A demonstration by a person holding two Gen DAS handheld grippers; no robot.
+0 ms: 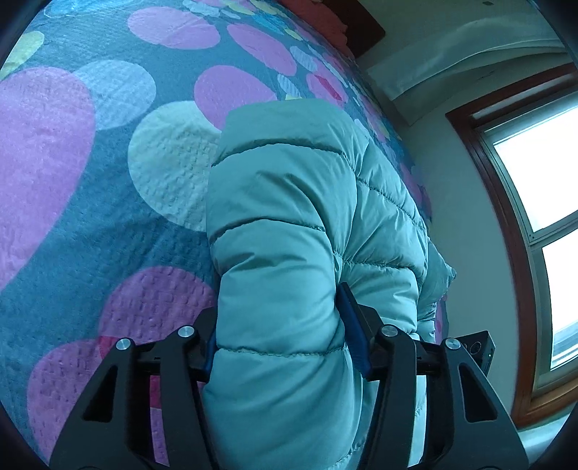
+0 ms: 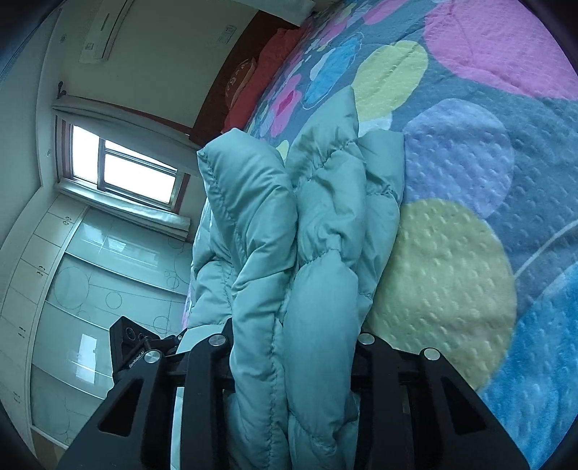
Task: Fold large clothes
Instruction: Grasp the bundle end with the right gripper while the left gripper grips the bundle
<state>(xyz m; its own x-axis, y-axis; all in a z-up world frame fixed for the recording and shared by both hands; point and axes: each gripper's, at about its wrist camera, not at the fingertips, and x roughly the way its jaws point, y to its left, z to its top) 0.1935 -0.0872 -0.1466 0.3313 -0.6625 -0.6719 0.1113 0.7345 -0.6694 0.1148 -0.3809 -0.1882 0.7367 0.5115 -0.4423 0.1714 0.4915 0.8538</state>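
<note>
Nearest, the left claw [image 1: 285, 347] pinches a puffy fold of the teal jacket [image 1: 307, 202]; the right claw [image 2: 294, 347] clamps its bunched layers. Jacket lies on the spotted bed [image 1: 108, 162], window [image 1: 542, 180] beyond.

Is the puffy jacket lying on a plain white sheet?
No, the puffy jacket lies on a bedspread printed with big pink, white and yellow circles.

I see a bedspread [image 1: 90, 173] printed with big pink, yellow and blue circles. A wood-framed window [image 2: 123, 170] glows bright, an air conditioner [image 2: 108, 29] sits high on the wall, and glossy wardrobe doors [image 2: 90, 289], I think, stand below.
</note>
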